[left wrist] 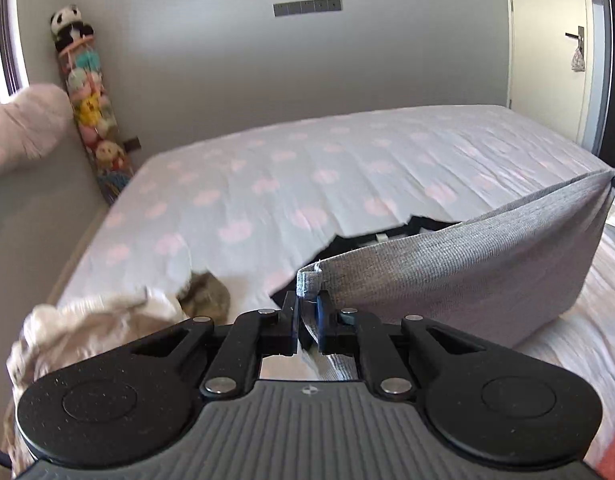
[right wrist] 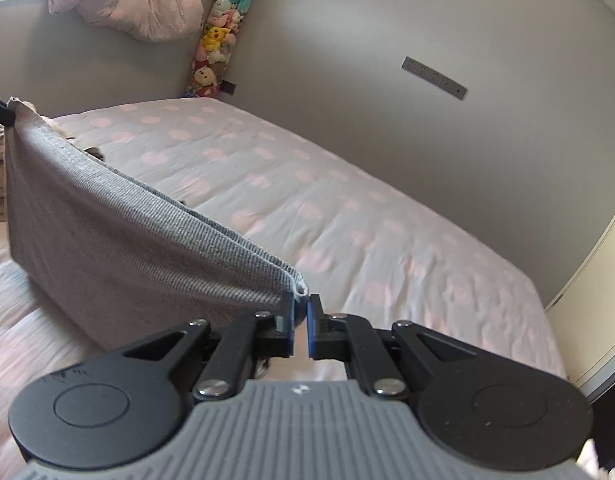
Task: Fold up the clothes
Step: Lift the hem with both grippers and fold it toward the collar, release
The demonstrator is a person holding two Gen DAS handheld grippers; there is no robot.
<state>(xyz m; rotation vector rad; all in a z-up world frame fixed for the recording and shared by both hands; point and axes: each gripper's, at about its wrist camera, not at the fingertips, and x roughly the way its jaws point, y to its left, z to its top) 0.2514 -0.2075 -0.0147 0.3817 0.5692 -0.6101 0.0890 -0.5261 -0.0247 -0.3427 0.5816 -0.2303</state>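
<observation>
Both grippers (left wrist: 307, 312) (right wrist: 301, 316) pinch grey garment (left wrist: 447, 268) above dotted bed (left wrist: 307, 168), apparently taut

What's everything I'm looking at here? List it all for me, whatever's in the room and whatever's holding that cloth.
Grey knit garment: one, grey, stretched in the air between both grippers above the bed.
Bed sheet: one, pale with pink spots, covering the bed.
Beige clothes: a heap, cream and brown, on the bed's near left.
Plush toys: one column, multicoloured, panda on top, in the corner.
Duvet: one, pink-spotted, bundled on the ledge.
Door: one, cream, far right.
Left gripper: black, shut on a garment corner.
Right gripper: black, shut on the other corner.
</observation>
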